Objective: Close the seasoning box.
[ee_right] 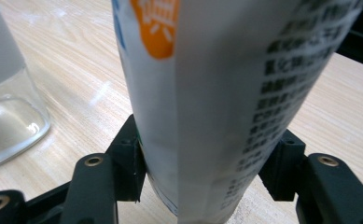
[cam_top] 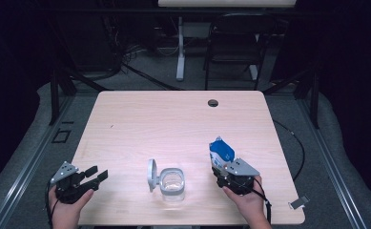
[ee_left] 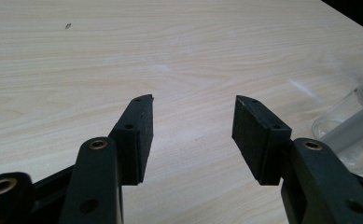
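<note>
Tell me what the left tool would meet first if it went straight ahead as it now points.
Probably nothing: the left tool, jaws open, points over bare table. The clear jar lies off to its right, though depth is unclear.

Lab or test room: bare worktop [cam_top: 173, 119] inside metal framing [cam_top: 59, 90], floor cables [cam_top: 126, 62], dark surround, chair [cam_top: 233, 43] behind.

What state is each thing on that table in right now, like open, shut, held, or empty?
Left claw: open, holding nothing, low over the table.
Right claw: shut on the packet.
Packet: blue and white, held upright, its top looks torn open.
Clear jar: standing upright on the table, open, looks empty.
Jar lid: flipped up at the jar's left side.
Table: bare light wood.
</note>
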`<state>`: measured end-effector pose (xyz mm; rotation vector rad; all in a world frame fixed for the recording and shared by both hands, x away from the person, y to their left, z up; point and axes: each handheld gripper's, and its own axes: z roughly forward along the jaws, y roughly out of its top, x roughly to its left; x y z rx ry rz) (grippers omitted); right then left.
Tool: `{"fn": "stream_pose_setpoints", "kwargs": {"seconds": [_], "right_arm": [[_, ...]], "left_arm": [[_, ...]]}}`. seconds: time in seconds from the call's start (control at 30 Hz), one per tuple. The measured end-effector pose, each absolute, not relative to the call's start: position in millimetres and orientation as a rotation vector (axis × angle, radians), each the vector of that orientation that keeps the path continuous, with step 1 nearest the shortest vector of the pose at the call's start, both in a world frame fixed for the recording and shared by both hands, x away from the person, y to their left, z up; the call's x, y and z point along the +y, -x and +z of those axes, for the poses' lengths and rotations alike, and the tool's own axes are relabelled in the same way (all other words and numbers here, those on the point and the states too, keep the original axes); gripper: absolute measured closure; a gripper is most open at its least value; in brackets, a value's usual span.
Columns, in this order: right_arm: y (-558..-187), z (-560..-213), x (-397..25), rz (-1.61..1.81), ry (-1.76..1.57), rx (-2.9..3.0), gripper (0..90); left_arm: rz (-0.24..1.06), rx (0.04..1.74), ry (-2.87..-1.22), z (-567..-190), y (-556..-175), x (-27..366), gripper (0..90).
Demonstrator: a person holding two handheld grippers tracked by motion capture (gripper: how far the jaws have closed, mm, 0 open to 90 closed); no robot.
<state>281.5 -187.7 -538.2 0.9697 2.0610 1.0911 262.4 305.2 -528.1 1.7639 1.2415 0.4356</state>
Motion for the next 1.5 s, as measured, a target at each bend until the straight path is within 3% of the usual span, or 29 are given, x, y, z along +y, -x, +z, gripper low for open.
{"fn": "stream_pose_setpoints", "kwargs": {"seconds": [0.93, 1.5], "right_arm": [[-273.4, -513.0, -156.2, 1.091, -0.704, 2.304, 42.5], [-273.7, -510.4, -161.2, 0.997, -0.633, 2.37, 42.7]], "left_arm": [[0.446, 1.254, -1.733, -525.4, -262.6, 309.1, 48.5], [0.446, 1.255, -1.742, -526.2, -263.1, 309.0, 48.5]]}}
